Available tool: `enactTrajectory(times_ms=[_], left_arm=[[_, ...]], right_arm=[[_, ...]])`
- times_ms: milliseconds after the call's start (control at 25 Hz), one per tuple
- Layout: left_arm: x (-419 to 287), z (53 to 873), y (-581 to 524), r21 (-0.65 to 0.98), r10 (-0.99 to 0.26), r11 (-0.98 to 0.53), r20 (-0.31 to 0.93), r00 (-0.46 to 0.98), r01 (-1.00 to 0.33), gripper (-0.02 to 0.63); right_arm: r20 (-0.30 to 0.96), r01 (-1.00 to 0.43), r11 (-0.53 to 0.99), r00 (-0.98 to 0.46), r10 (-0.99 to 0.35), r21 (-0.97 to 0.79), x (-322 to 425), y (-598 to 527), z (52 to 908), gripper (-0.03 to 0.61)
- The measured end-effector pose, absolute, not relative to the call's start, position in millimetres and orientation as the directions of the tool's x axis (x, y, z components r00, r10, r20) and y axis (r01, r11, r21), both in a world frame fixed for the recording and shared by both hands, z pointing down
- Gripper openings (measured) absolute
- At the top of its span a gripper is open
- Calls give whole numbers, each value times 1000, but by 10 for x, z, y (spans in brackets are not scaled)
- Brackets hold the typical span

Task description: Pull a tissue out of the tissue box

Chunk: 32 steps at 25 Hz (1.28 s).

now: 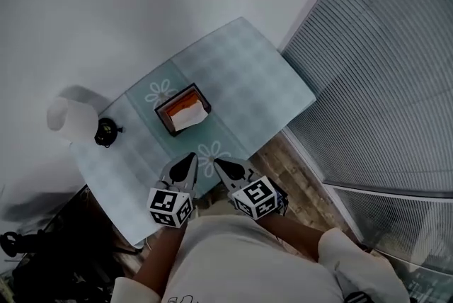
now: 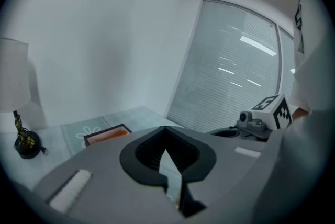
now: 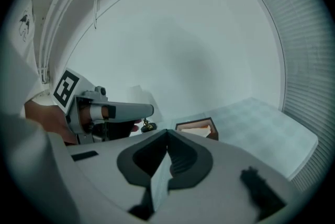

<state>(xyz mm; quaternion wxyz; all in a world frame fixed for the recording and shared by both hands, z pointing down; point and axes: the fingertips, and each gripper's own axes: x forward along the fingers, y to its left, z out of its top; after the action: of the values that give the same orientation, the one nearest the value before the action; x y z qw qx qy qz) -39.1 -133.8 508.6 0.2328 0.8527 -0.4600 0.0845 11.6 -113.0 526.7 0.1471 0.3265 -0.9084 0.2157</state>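
Ahead of both pairs of jaws, well apart from their tips, the box [image 1: 182, 109] is seen on the table [image 1: 276, 82]. Its open side is turned up, and a white tissue [image 1: 191, 116] stands out of it beside a strip of orange.

The left gripper [image 1: 185, 166] and the right gripper [image 1: 225, 168] are held side by side at the near edge of the table. They are close together but not touching, and both are pointed toward the box and tilted somewhat down.

The left jaws are pressed together: in the left gripper view their tips are seen to meet in a point, and nothing is pinched between them. The right jaws are likewise pressed together at the tips, with nothing between.

From the left jaws the box is found beyond the tips and off to their left. From the right jaws it is found beyond the tips and slightly to their right.

Farther to the left of the left jaws, a lamp [image 1: 67, 116] with a pale shade is stood on the table, its dark base [image 1: 106, 132] nearer the box. To the right of the right jaws, past the table's edge, blinds [image 1: 396, 68] are seen. Each gripper is shown in the other's view with its marker cube in sight.
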Motion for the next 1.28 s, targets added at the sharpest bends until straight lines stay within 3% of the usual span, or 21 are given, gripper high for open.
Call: enactTrajectory(times_ms=[680,920,1280], left_arm=[[-930,5953,-1953,252,-728,-393,502,467,-884,5],[-1002,6360,-2249,233,-719,-359,548,427,-904,5],[-958,6620,-2366,249,-690,-334,593,416,-909,5]], right_arm=[[542,-618,759,-717,-437,-205,-224,-1990,5994,17],[631,-653,720,-666,-398,-236,-217,-2321,6553,129],[674,-700,649,-636,-376,-298,-200,-2585,6976,177]])
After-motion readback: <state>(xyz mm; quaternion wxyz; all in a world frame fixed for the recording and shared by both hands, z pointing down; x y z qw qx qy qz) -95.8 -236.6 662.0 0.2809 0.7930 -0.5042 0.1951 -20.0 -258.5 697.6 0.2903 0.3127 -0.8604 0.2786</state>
